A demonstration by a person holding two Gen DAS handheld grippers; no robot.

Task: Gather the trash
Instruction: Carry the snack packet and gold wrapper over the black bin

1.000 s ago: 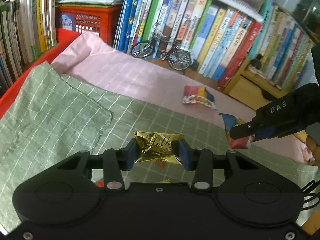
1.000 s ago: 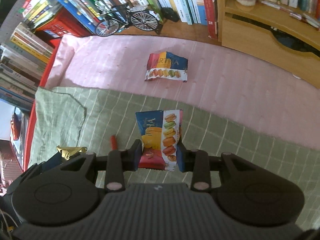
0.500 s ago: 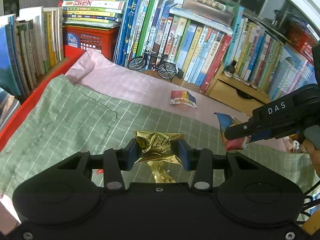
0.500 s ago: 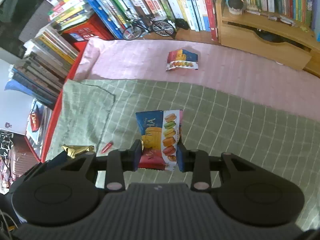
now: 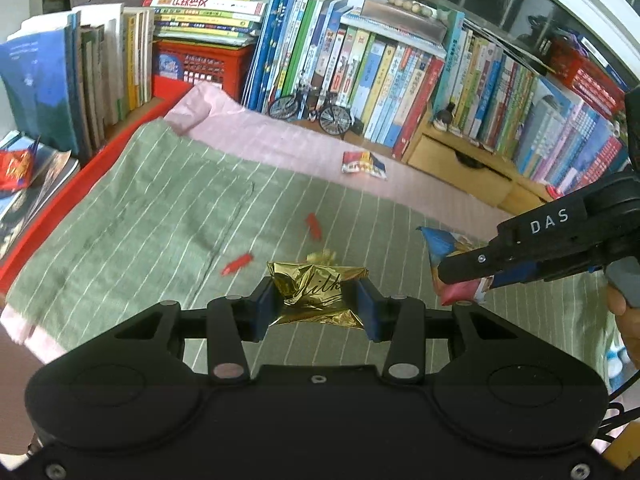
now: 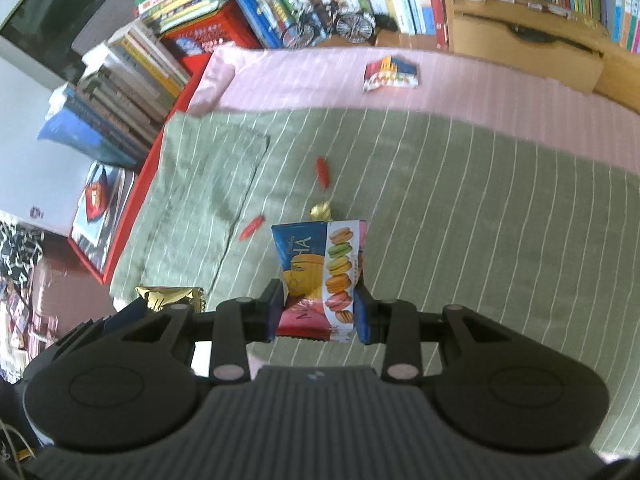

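My left gripper [image 5: 317,302] is shut on a crumpled gold foil wrapper [image 5: 314,288], held above the green checked cloth [image 5: 160,216]. My right gripper [image 6: 318,308] is shut on a blue and pink macaron snack packet [image 6: 320,268]. That packet [image 5: 444,244] and the right gripper also show at the right of the left wrist view; the gold wrapper [image 6: 170,295] shows at the lower left of the right wrist view. On the cloth lie two small red scraps [image 6: 322,172] [image 6: 251,228] and a gold scrap [image 6: 320,210]. Another colourful snack packet [image 6: 390,74] lies on the pink sheet [image 6: 300,80].
Rows of books [image 5: 400,72], a red crate [image 5: 200,66] and a model bicycle [image 5: 312,110] line the far side. A wooden drawer unit [image 6: 524,48] stands at the back right. Books are stacked along the left beside a red edge [image 6: 136,188]. A person's hand [image 5: 624,312] holds the right gripper.
Both grippers have lifted and drawn back from the shelf with their wrappers held. More of the cloth, the red scraps and the left book stacks have come into view.
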